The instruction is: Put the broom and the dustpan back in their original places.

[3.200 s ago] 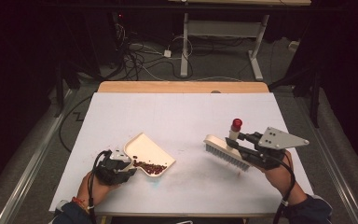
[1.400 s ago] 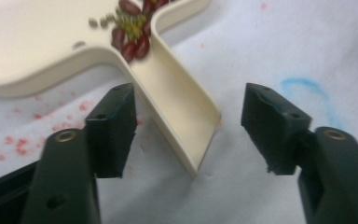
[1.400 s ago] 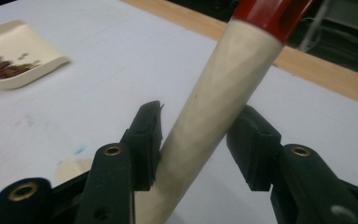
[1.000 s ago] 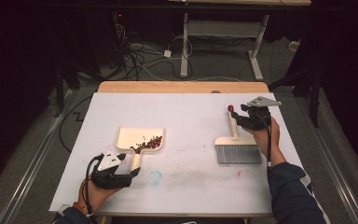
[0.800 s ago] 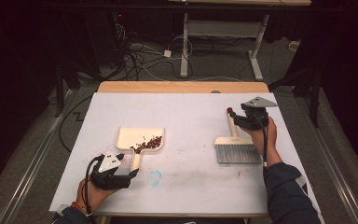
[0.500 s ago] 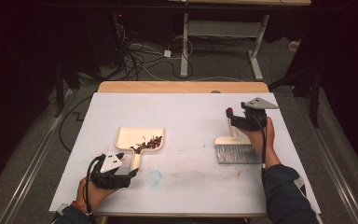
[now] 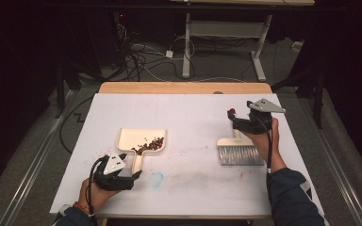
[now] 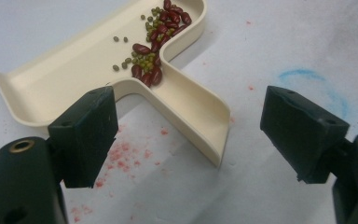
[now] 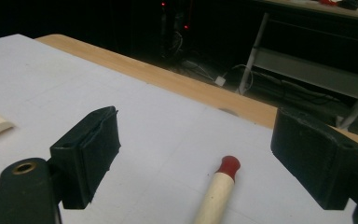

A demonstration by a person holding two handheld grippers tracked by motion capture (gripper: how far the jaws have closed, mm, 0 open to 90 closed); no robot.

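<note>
Right tool (image 9: 196, 158) open, jaws just widened | brush handle (image 9: 216, 189) between jaws, untouched | left tool (image 8: 186, 140) open, straddling dustpan handle (image 8: 191, 109)

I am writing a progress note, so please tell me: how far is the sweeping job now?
Done: the beans lie inside the dustpan, and the brush lies flat on the table. In hand: nothing. The left gripper is open around the dustpan handle, and the right gripper, whose jaws have just been opening, stands open above the brush handle. Left: probably only drawing both hands away; faint red marks remain on the table.

Beans-laden dustpan (image 7: 141, 142), brush (image 7: 237, 149) flat
</note>
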